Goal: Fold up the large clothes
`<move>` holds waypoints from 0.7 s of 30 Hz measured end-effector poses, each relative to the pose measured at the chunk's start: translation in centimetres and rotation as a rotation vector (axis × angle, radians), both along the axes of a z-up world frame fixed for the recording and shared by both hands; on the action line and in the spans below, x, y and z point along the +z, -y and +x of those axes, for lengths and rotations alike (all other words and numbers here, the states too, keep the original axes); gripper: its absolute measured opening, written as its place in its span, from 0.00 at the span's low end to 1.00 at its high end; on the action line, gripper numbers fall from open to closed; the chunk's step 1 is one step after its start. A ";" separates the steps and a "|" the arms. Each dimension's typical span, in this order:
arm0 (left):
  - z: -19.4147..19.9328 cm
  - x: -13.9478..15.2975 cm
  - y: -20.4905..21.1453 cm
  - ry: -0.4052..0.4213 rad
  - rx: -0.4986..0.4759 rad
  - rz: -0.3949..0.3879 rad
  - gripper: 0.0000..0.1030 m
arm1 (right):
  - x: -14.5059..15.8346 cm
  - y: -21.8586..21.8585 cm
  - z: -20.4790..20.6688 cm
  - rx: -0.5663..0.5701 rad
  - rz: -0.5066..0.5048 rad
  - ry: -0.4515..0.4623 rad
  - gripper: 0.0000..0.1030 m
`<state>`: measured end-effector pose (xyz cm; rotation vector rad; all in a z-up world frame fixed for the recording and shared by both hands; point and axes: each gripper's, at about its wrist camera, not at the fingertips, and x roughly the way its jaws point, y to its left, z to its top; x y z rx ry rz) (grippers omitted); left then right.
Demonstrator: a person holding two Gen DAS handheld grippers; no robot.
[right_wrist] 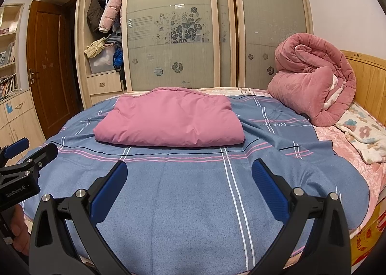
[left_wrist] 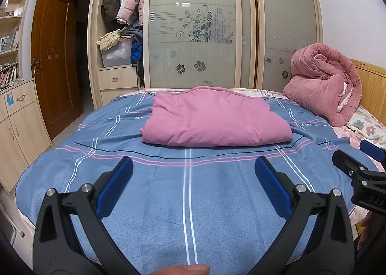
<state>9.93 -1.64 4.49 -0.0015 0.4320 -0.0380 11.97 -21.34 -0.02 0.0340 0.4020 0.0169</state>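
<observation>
A pink padded garment (left_wrist: pixel 214 120) (right_wrist: pixel 170 120) lies folded into a flat rectangle on the far half of the blue plaid bed cover (left_wrist: pixel 183 190) (right_wrist: pixel 188 197). My left gripper (left_wrist: pixel 193 164) hovers open above the near part of the cover, well short of the garment, with nothing between its blue pads. My right gripper (right_wrist: pixel 189 168) is open too, equally empty, at about the same distance from the garment. Each gripper shows at the edge of the other's view: the right gripper (left_wrist: pixel 359 161) and the left gripper (right_wrist: pixel 26 151).
A rolled pink quilt (left_wrist: pixel 325 84) (right_wrist: pixel 313 81) sits at the head of the bed by the wooden headboard (right_wrist: pixel 369 81). A floral blanket (right_wrist: pixel 364 135) lies at the right edge. Behind the bed stands a wardrobe (left_wrist: pixel 193 33) with hanging coats; a brown door (left_wrist: pixel 53 62) and cabinets are left.
</observation>
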 end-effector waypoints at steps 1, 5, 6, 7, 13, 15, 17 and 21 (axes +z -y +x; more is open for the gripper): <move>0.0 0.0 0.0 0.000 0.000 -0.002 0.98 | 0.0 0.0 0.0 0.000 -0.001 0.000 0.99; 0.0 0.0 0.1 -0.001 0.000 -0.001 0.98 | 0.0 0.0 0.0 0.000 0.000 0.000 0.99; 0.0 0.0 0.0 -0.002 -0.001 -0.001 0.98 | 0.0 0.0 0.0 0.000 -0.002 0.001 0.99; 0.0 0.0 0.1 -0.002 -0.001 -0.001 0.98 | 0.0 0.0 0.0 0.001 0.000 -0.001 0.99; 0.1 -0.1 0.2 -0.002 -0.001 0.002 0.98 | 0.0 0.0 0.0 0.001 0.000 -0.002 0.99; 0.1 -0.1 0.1 -0.004 -0.004 0.002 0.98 | 0.0 0.0 0.0 0.001 -0.001 -0.002 0.99; 0.1 -0.1 0.3 -0.003 -0.005 0.006 0.98 | 0.0 0.1 0.0 0.002 -0.001 -0.004 0.99; -0.1 -0.2 0.5 0.010 -0.001 0.013 0.98 | 0.0 0.2 0.0 0.002 0.000 -0.006 0.99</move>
